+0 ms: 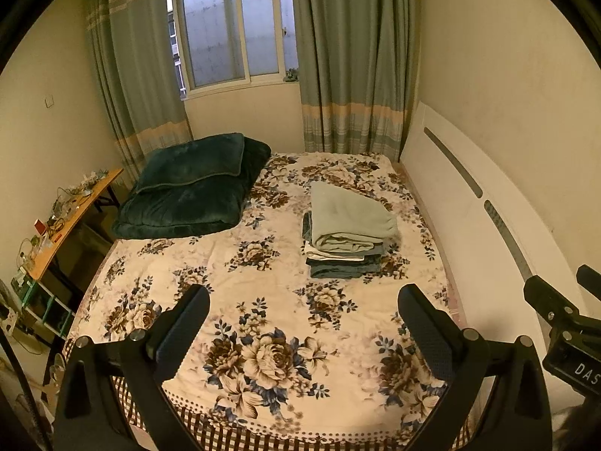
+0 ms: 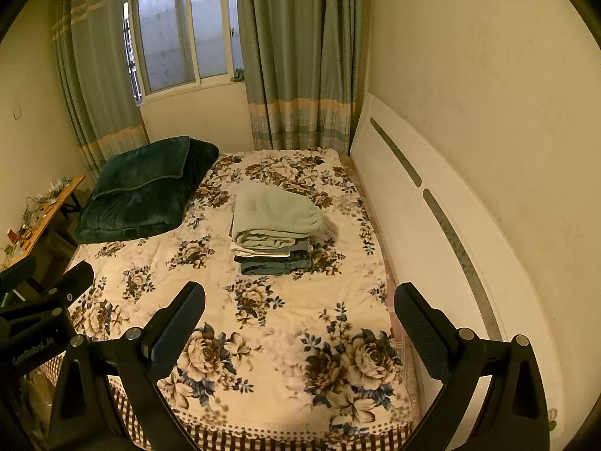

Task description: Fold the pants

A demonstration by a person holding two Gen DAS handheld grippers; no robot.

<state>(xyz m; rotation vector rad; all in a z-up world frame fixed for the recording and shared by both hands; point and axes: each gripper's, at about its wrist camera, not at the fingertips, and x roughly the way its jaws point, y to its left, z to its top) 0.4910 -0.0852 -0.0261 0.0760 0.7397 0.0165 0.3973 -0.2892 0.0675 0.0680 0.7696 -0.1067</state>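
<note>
While folded pants [image 1: 349,231] sit stacked, L tool [image 1: 303,302] & R tool [image 2: 299,300] hover wide — empty.

Both views high, facing bed [image 1: 263,300] lengthwise.

The left gripper [image 1: 304,300] hangs with jaws spread wide above the floral bedspread [image 1: 240,278]; the folded pants pile [image 1: 347,231] lies ahead, slightly right.

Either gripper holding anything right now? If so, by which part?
Nothing held. Left gripper and right gripper both have jaws spread wide over the floral bedspread, nothing between them. The stack of folded clothes sits untouched farther up the bed.
</note>
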